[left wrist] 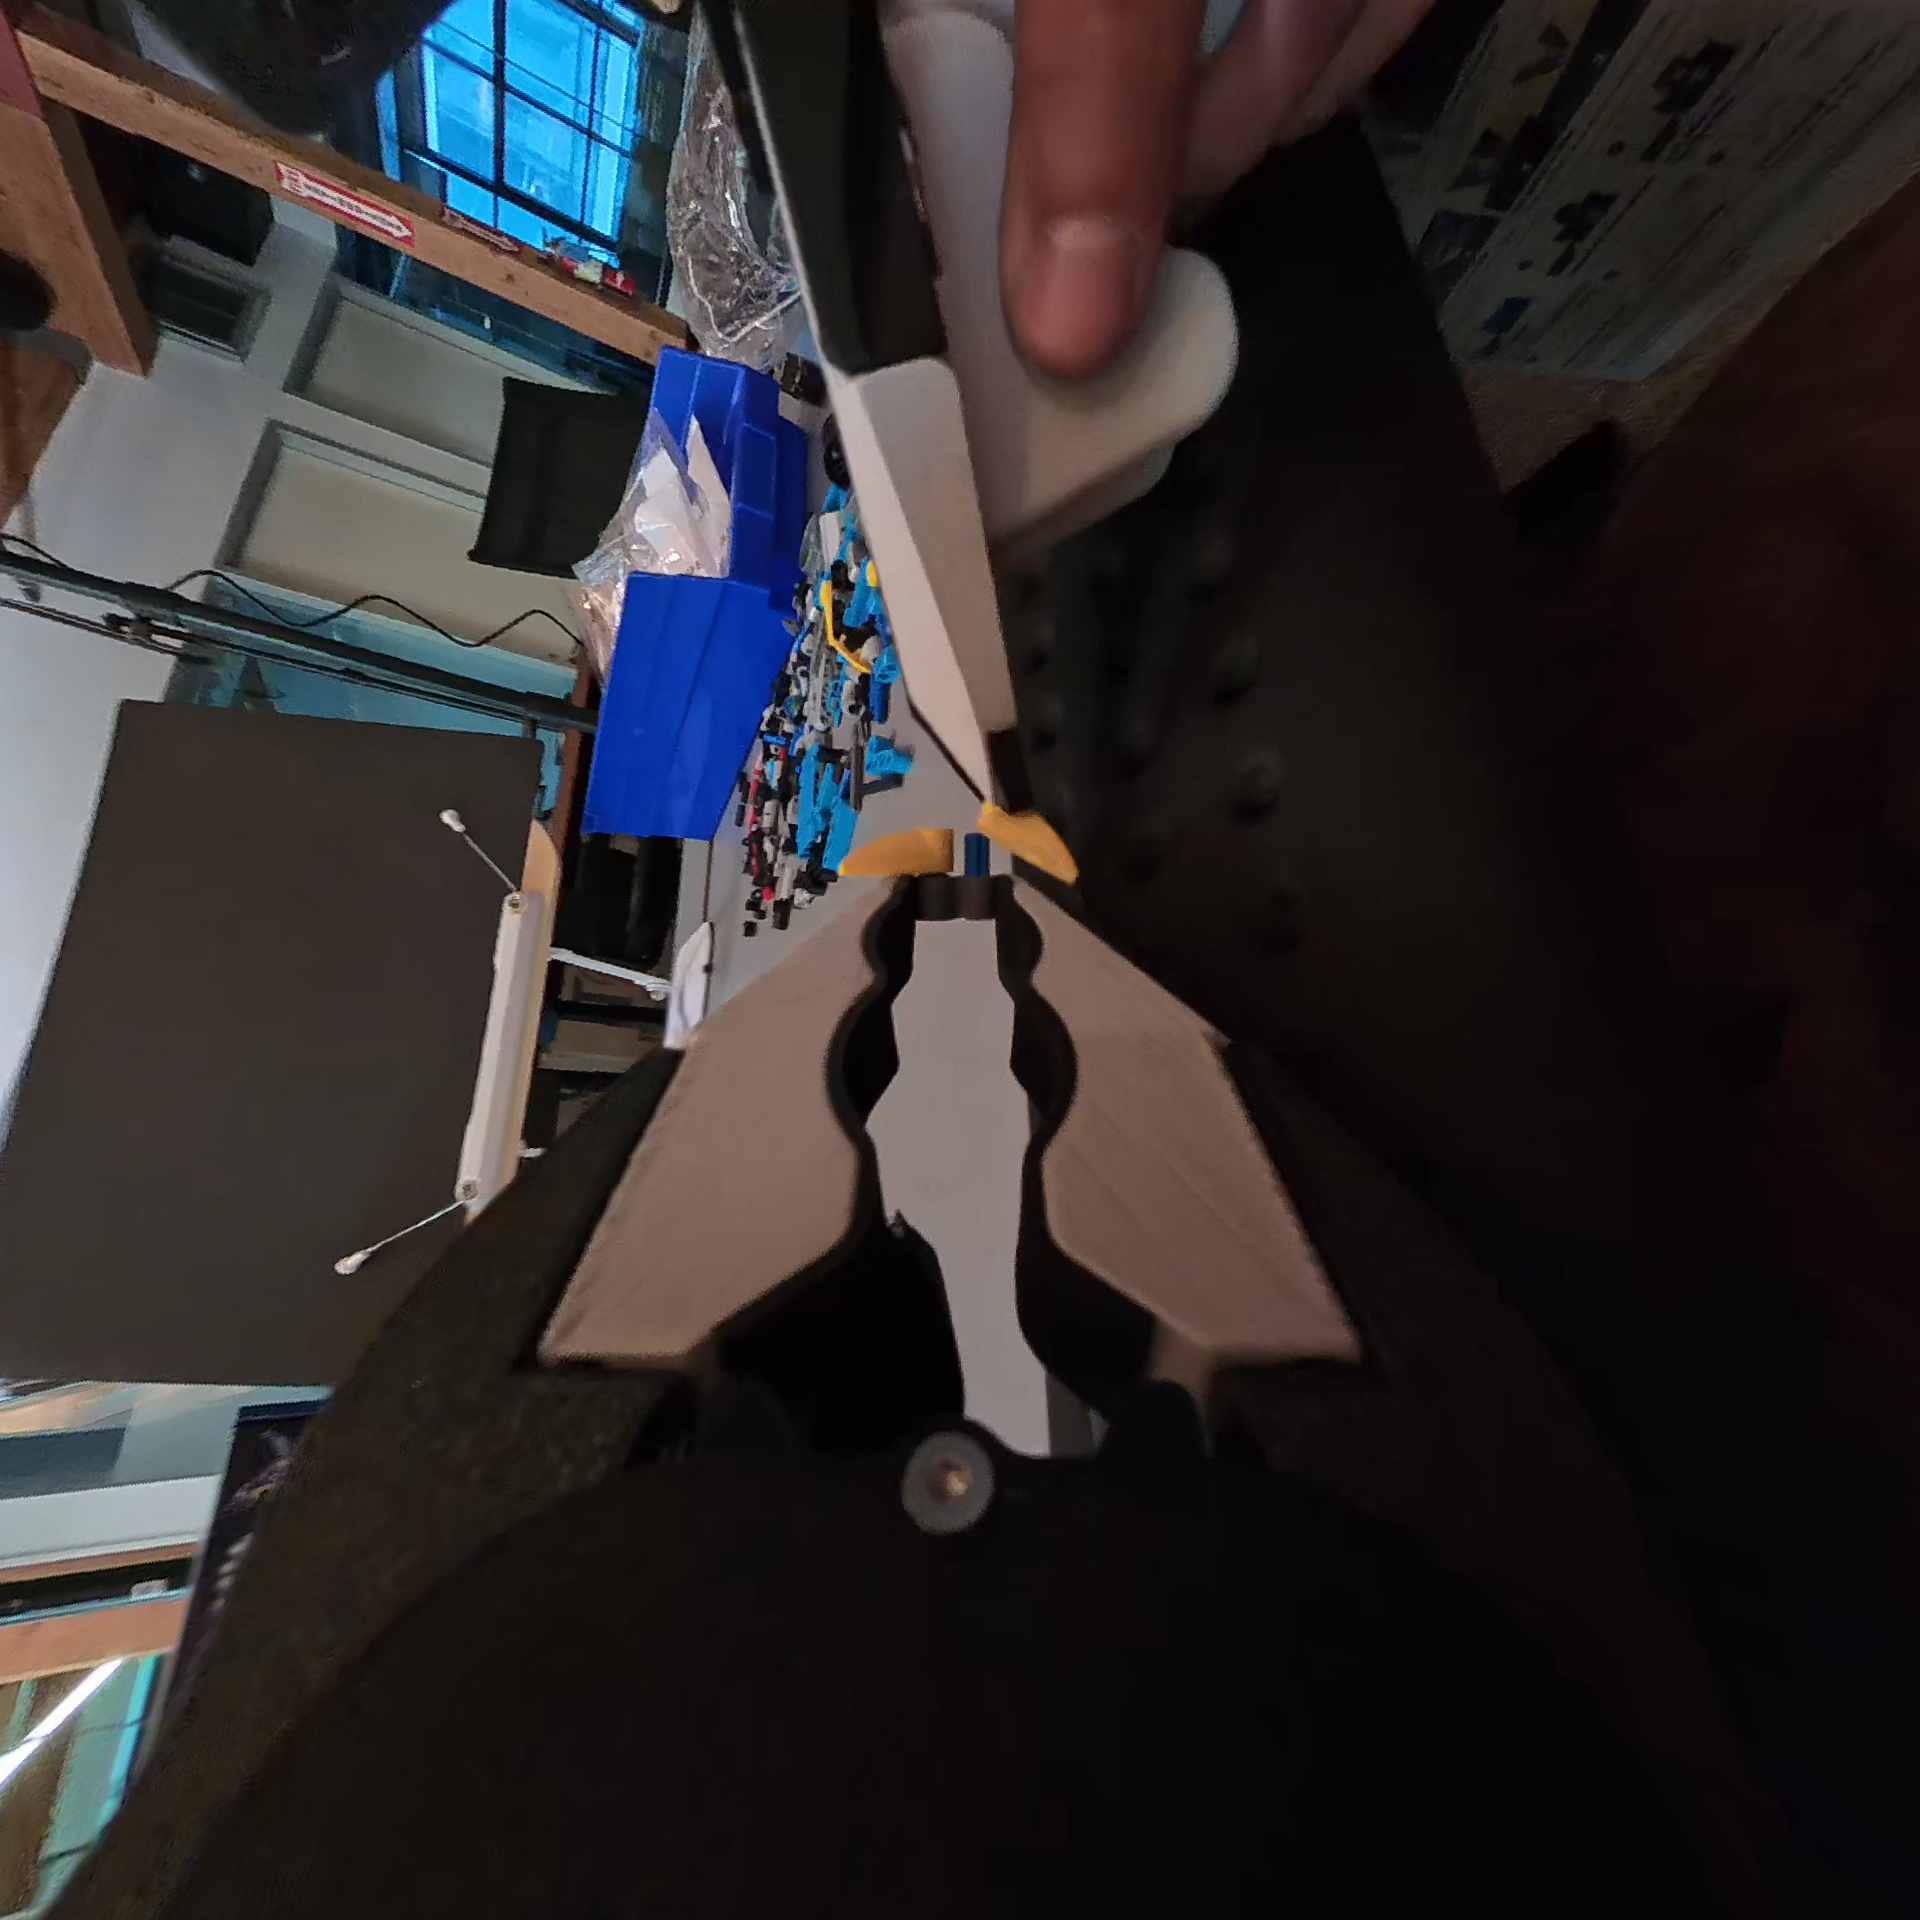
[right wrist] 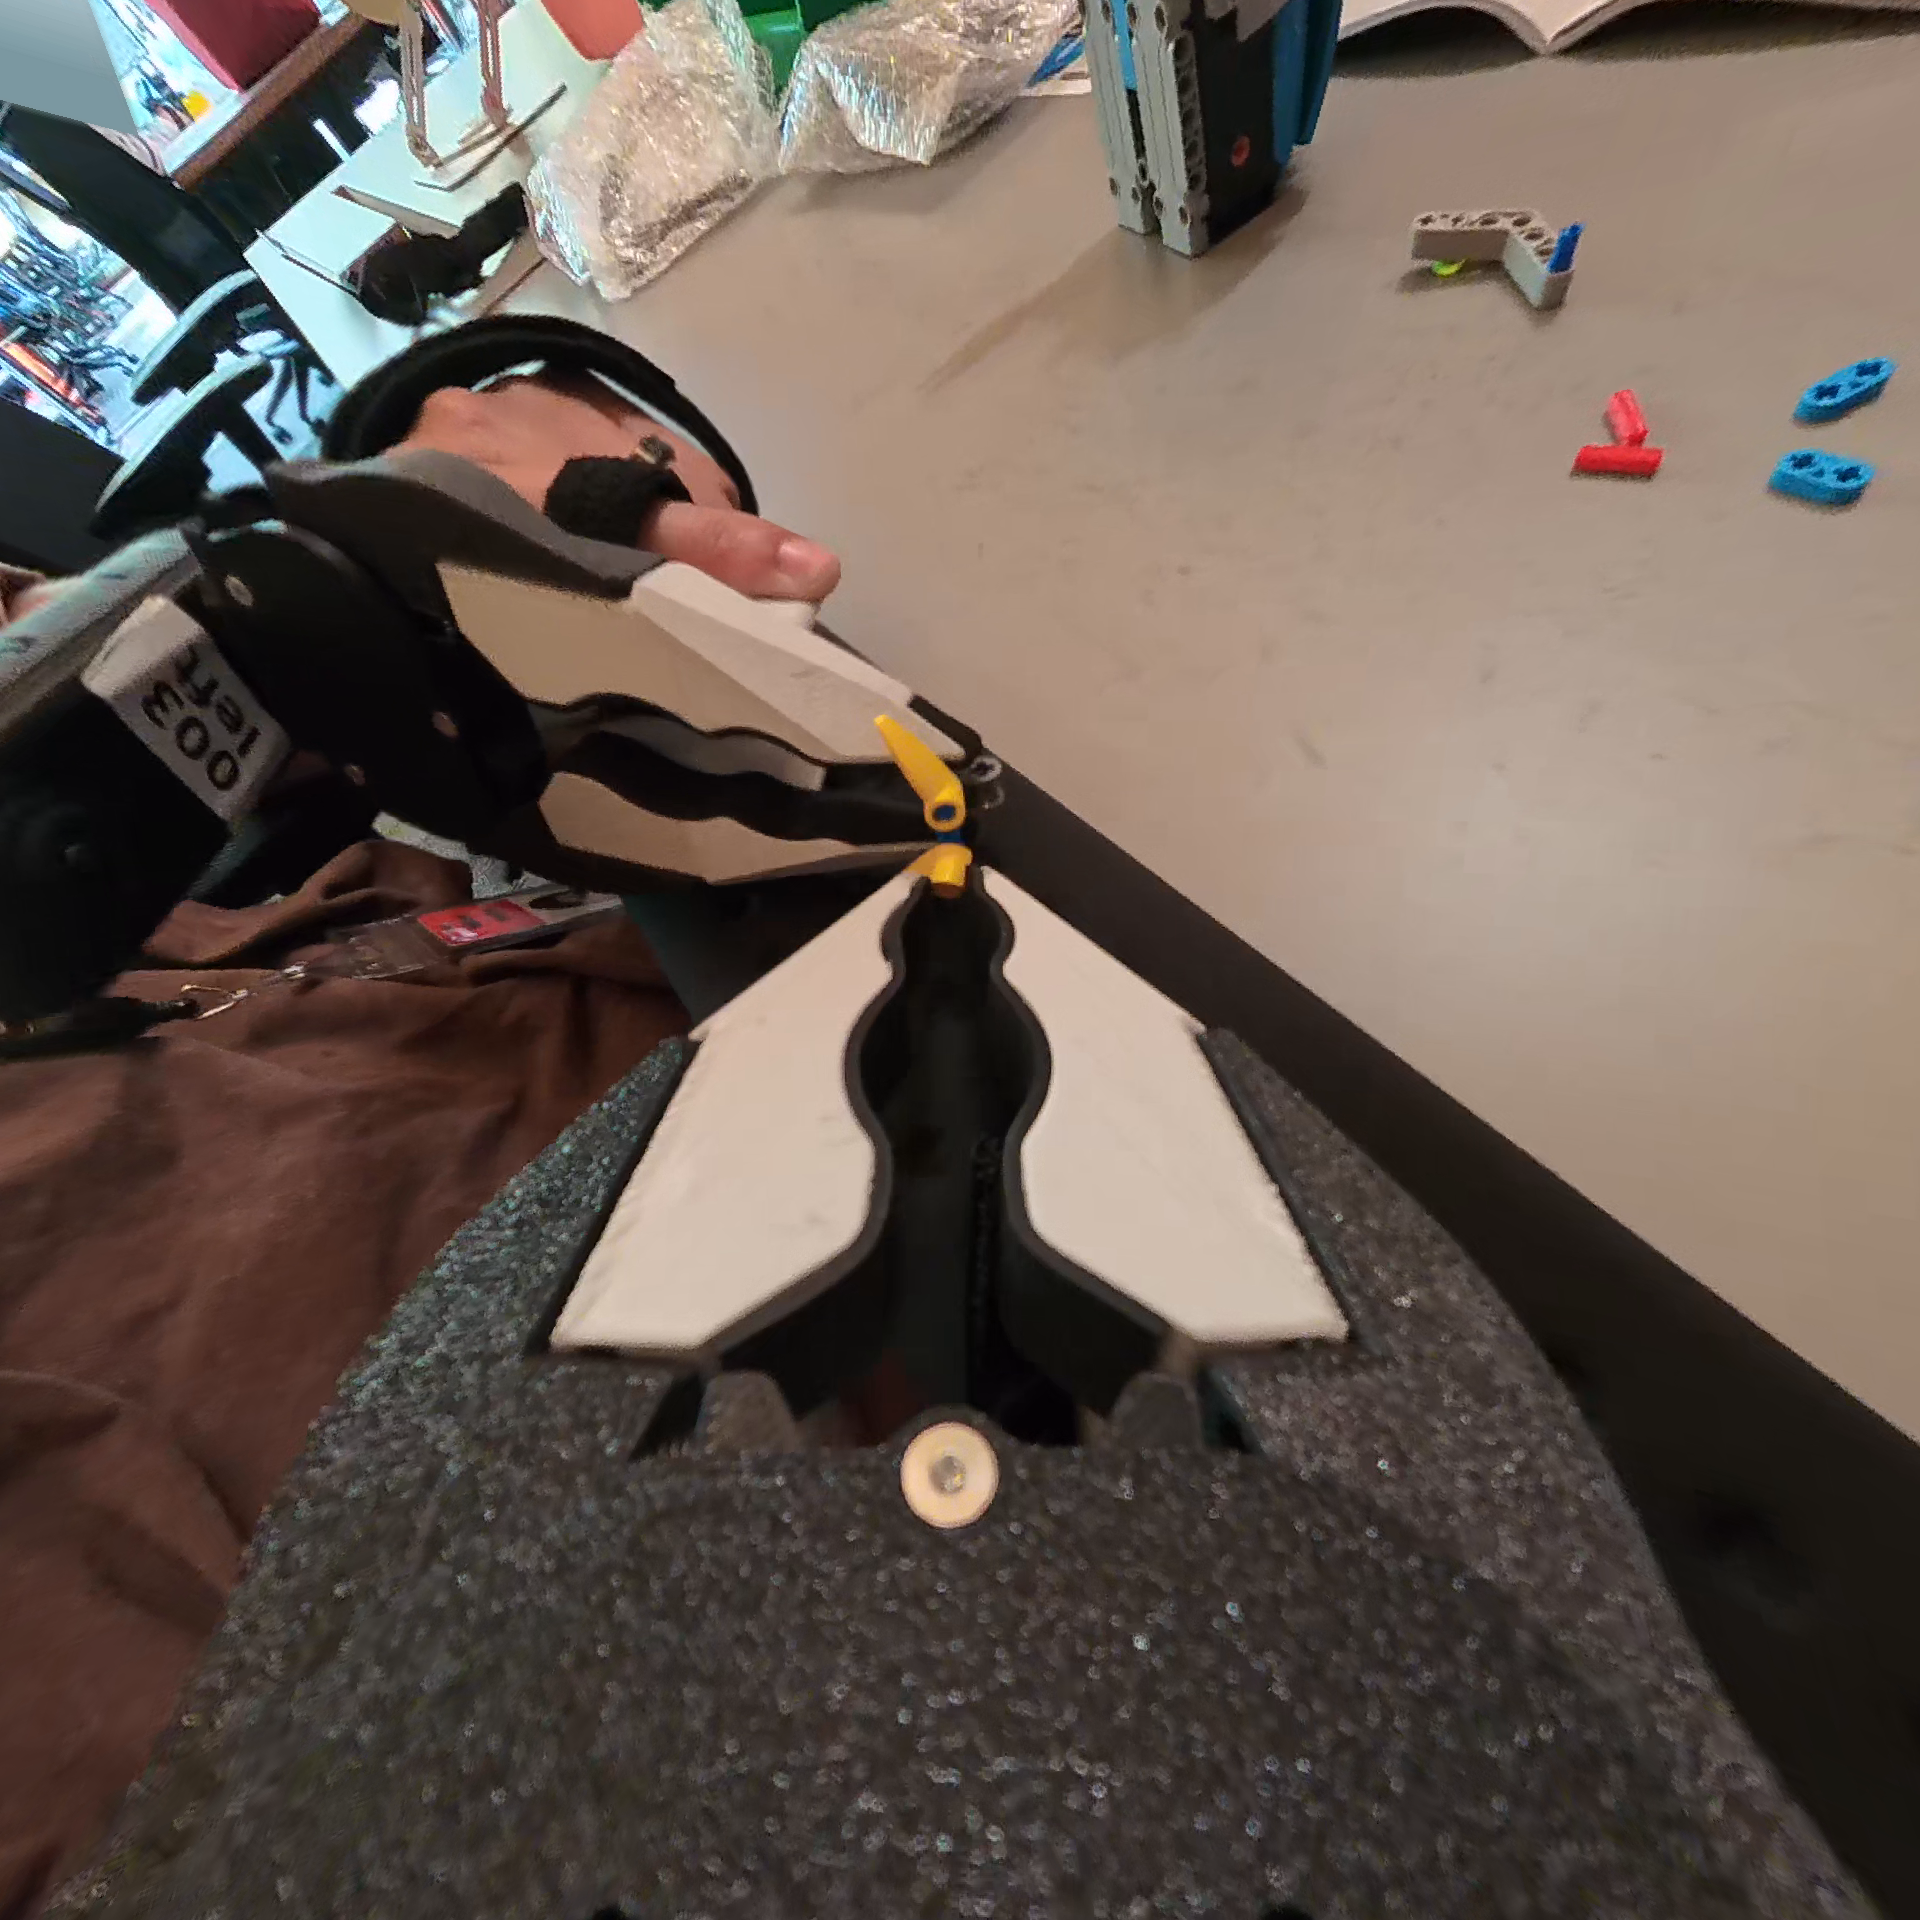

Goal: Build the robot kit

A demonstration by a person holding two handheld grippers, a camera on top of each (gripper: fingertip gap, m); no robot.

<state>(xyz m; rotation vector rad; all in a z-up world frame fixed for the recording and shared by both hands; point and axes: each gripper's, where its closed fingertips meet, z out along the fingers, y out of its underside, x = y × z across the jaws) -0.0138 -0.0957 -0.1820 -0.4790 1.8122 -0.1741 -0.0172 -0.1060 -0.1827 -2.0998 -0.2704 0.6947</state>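
The grey tabletop (right wrist: 1299, 644) with its dark front edge carries the clutter: two blue plastic bins (left wrist: 696, 686) beside a heap of small blue, black and white building pieces (left wrist: 821, 727), and, well apart from the grippers, a grey-and-blue beam assembly (right wrist: 1205, 114) standing upright, two flat blue links (right wrist: 1823, 478) and red pins (right wrist: 1616, 442).

The left gripper (left wrist: 958, 902) has its tips closed on a small black connector (left wrist: 956, 900) with a short blue pin (left wrist: 975, 854) through it; a yellow curved tooth piece (left wrist: 902, 854) sits on that pin. The right gripper (right wrist: 948, 871) meets it tip to tip just off the table edge and pinches a second yellow curved tooth piece (right wrist: 948, 868), touching or nearly touching the pin's free end (I cannot tell which).

These parts are likely light, rigid, smooth plastic, so they could twist or pop out of a pinch. The thick hub end of each tooth looks the safer hold, not the tapering point.
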